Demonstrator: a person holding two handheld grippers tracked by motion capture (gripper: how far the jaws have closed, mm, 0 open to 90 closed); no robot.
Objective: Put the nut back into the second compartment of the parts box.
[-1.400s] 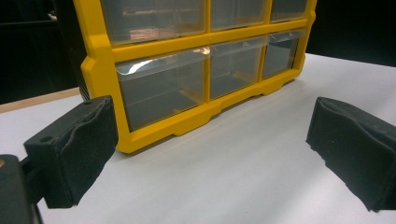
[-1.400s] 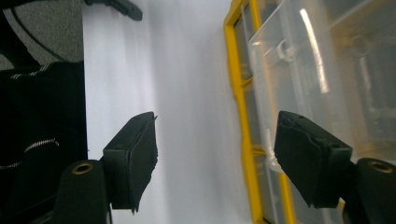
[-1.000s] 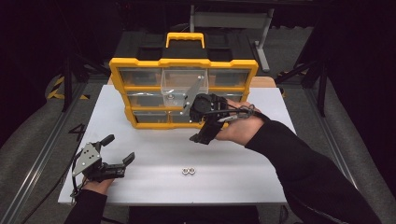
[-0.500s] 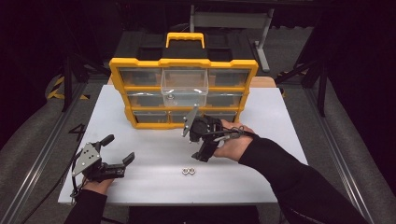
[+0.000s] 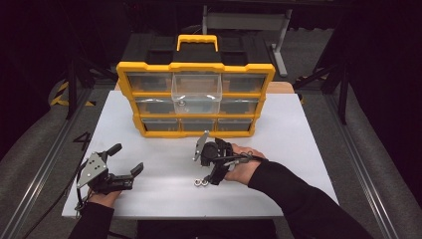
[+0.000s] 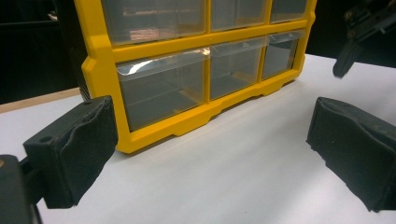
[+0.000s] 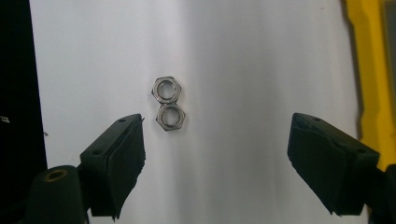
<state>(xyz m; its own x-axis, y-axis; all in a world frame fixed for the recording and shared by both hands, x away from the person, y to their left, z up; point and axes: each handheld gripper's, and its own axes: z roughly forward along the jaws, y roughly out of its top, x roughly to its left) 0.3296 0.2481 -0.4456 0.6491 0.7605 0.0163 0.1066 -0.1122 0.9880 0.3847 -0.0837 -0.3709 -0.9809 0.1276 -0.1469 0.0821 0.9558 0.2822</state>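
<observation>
Where white table (image 7: pixel 261 56) lies smooth | two shiny hexagonal steel nuts (image 7: pixel 166 102) touching

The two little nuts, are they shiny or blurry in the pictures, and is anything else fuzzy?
In the right gripper view the two nuts look sharp and shiny, with a bright glare band down the white table; the near black pads are soft. In the left gripper view the organizer is clear, its drawers glinting. In the high view the nuts are tiny specks, surroundings dark.
</observation>
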